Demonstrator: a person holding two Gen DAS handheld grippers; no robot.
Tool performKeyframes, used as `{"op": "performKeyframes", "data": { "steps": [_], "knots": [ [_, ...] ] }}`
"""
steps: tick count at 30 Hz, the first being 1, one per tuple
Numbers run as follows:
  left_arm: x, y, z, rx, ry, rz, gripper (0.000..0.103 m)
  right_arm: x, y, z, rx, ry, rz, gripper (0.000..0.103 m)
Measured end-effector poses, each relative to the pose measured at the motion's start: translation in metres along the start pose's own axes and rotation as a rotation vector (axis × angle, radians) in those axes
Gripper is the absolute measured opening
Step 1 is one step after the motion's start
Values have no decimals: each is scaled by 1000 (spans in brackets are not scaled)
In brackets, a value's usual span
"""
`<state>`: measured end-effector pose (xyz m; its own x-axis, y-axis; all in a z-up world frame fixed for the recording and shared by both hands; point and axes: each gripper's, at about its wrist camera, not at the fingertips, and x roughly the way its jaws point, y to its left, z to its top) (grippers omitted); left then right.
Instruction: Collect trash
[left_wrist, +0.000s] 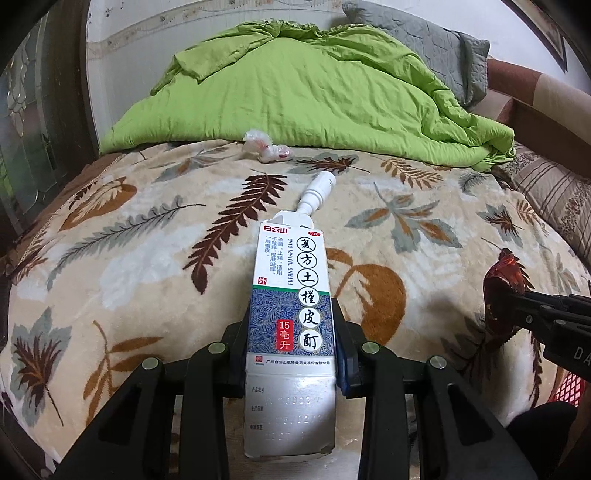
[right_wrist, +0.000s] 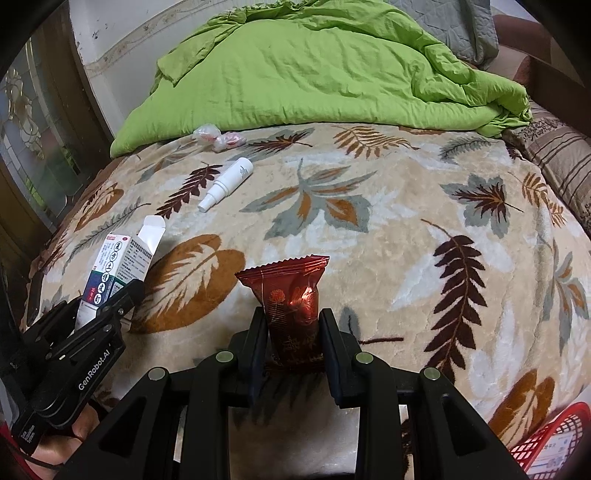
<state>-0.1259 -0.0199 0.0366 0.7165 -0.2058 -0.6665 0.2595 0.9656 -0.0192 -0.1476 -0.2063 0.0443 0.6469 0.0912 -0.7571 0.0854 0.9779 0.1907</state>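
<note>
My left gripper (left_wrist: 291, 332) is shut on a white and blue medicine carton (left_wrist: 291, 295) with an open end flap, held just above the leaf-patterned blanket (left_wrist: 129, 258). From the right wrist view the same carton (right_wrist: 118, 266) shows at the left in the left gripper (right_wrist: 107, 306). My right gripper (right_wrist: 291, 325) is shut on a dark red snack wrapper (right_wrist: 291, 291), which stands upright between its fingers; the wrapper (left_wrist: 504, 284) also shows at the right edge of the left wrist view. A small white spray bottle (right_wrist: 227, 182) lies on the blanket farther back. A crumpled clear wrapper (right_wrist: 218, 138) lies by the quilt.
A bunched green quilt (left_wrist: 314, 92) covers the far half of the bed, with a grey pillow (left_wrist: 424, 40) behind it. A striped pillow (right_wrist: 561, 158) lies at the right. A red mesh basket (right_wrist: 554, 443) sits at the lower right corner. A glass-panelled door (right_wrist: 33, 147) stands at the left.
</note>
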Motion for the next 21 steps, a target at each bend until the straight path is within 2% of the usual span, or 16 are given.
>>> {"op": "performKeyframes", "data": {
  "steps": [21],
  "knots": [
    [-7,-6,-1,25,-35,15,32,-3,-4,0,16,-11,-5,30]
  ]
}}
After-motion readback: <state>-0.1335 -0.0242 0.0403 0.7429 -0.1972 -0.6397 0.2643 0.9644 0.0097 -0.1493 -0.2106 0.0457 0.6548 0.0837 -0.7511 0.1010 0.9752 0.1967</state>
